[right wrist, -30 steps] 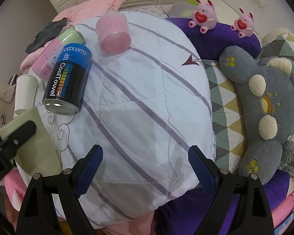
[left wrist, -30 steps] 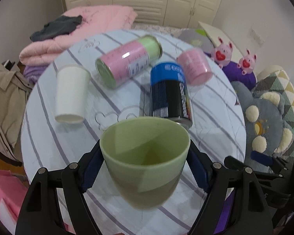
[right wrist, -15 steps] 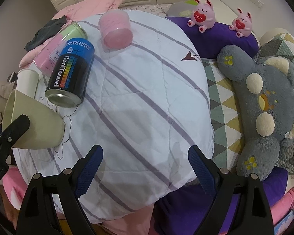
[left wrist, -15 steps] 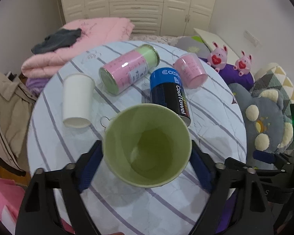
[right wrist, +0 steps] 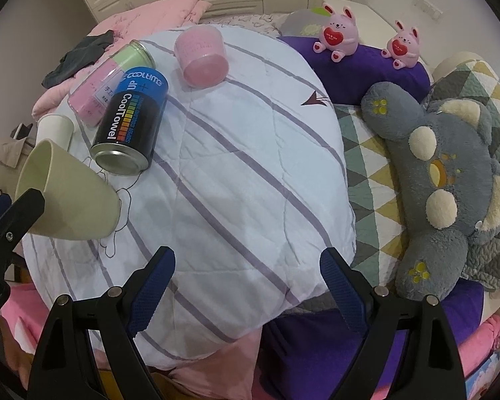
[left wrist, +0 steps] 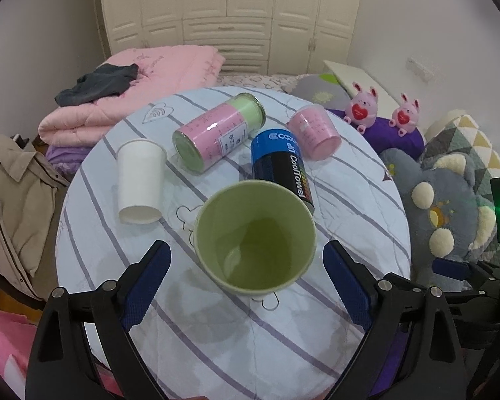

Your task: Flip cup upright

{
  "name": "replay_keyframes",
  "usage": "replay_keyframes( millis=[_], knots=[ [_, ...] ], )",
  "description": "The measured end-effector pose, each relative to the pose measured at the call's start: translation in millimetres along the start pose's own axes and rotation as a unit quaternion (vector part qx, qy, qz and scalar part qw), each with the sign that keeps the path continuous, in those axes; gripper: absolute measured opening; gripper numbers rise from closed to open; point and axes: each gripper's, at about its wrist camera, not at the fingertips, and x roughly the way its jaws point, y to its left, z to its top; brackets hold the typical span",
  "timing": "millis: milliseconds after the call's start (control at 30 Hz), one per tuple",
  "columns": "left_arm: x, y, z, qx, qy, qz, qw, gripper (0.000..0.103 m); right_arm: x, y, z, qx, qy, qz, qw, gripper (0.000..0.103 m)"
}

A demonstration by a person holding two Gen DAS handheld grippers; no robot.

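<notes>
A pale green cup (left wrist: 255,238) stands mouth-up on the white striped cloth of the round table (left wrist: 216,333), just ahead of my left gripper (left wrist: 246,276). The left gripper's blue-padded jaws stand wide apart on either side of the cup, not touching it. The cup also shows in the right wrist view (right wrist: 68,196), at the far left, base on the cloth. My right gripper (right wrist: 246,276) is open and empty over the table's near edge.
A white paper cup (left wrist: 139,181), a pink and green canister (left wrist: 218,136), a blue and black CoolTowel can (left wrist: 281,166) and a pink cup (left wrist: 313,131) lie on their sides behind the green cup. A grey plush toy (right wrist: 443,180) lies to the right, folded pink blankets (left wrist: 133,90) behind.
The left gripper tilted the green cup mouth-up, set it on the cloth, then opened and drew back from it. The right gripper barely moved.
</notes>
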Motion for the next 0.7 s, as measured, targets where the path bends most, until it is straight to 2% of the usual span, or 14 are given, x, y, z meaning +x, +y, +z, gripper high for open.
replay_keyframes(
  millis=[367, 533, 700],
  knots=[
    [-32.6, 1.8, -22.8, 0.014, -0.018, -0.017, 0.9996, 0.094, -21.7, 8.8, -24.0, -0.002, -0.022, 0.000, 1.000, 0.090],
    [-43.9, 7.7, -40.1, 0.016, -0.026, -0.026, 0.9992, 0.094, -33.8, 15.9, -40.7, -0.001, -0.053, 0.031, 0.998, 0.090],
    [-53.3, 14.7, -56.4, 0.026, -0.037, -0.027, 0.9986, 0.094, -40.8, 30.2, -58.5, -0.016, -0.080, 0.031, 0.996, 0.090]
  ],
)
